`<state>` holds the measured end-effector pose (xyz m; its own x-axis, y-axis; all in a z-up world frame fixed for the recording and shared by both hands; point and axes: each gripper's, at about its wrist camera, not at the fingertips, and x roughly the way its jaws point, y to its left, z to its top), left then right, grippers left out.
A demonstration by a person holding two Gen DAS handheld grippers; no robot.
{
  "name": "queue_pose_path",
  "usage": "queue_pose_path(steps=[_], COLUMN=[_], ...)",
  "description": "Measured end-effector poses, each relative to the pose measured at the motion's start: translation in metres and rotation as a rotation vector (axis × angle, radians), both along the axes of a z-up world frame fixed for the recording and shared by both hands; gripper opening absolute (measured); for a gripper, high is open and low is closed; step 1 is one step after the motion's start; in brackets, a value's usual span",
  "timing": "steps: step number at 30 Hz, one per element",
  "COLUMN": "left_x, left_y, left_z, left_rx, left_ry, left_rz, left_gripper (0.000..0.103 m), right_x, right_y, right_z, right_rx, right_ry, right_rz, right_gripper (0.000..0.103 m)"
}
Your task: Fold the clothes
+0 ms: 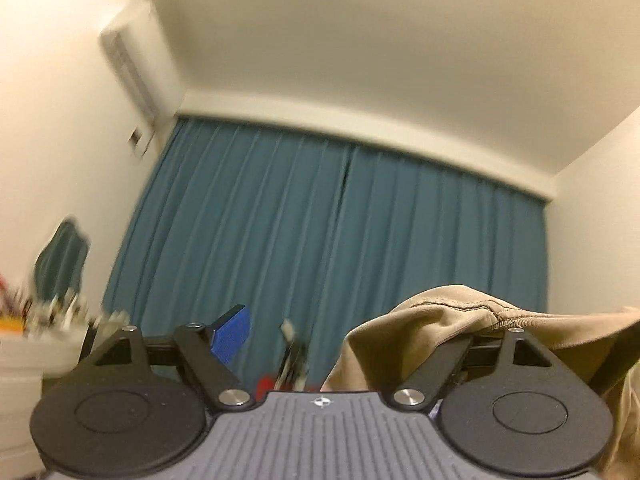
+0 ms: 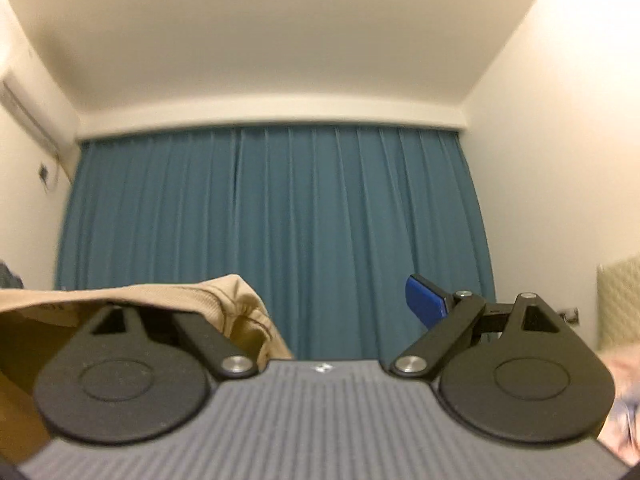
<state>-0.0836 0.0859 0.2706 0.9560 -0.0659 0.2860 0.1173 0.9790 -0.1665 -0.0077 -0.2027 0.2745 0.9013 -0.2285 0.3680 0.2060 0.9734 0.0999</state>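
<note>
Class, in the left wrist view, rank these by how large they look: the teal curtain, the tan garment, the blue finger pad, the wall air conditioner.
1. teal curtain
2. tan garment, though nearness to the camera inflates it
3. wall air conditioner
4. blue finger pad

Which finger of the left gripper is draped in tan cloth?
The finger on the view's right: cloth hangs over it, while the other finger's blue pad shows bare.
</note>
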Motion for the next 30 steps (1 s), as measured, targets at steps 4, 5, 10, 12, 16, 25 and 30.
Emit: queue_pose_path(steps=[4, 5, 10, 12, 16, 25, 30], left_x=[-0.035, -0.041, -0.047, -0.027, 0.026, 0.223, 0.369], left_y=[-0.002, -0.004, -0.012, -0.013, -0.02, -0.041, -0.072], left_z=[0.083, 0.097, 0.137, 0.125, 0.077, -0.048, -0.098], left_rx=[-0.001, 0.007, 0.021, 0.007, 0.004, -0.017, 0.011], left_ry=[-0.046, -0.055, -0.031, 0.029, 0.155, 0.427, 0.503], left_rz=[-0.073, -0.082, -0.127, -0.158, -0.193, -0.211, -0.133], left_gripper=[0.084, 0.085, 0.088, 0.088, 0.089, 0.089, 0.089], right_x=[-0.037, -0.045, -0.06, -0.051, -0.02, 0.143, 0.285], right_y=[-0.009, -0.01, -0.015, -0.018, -0.027, -0.055, -0.075], right_z=[0.077, 0.093, 0.134, 0.126, 0.089, -0.025, -0.085], right_rx=[0.012, 0.009, -0.054, -0.061, -0.056, -0.018, -0.015], right_ry=[-0.05, -0.062, -0.025, 0.044, 0.206, 0.515, 0.584], right_rz=[0.05, 0.049, 0.018, 0.022, 0.026, -0.014, -0.098], right_gripper=[0.09, 0.09, 0.091, 0.09, 0.09, 0.09, 0.09])
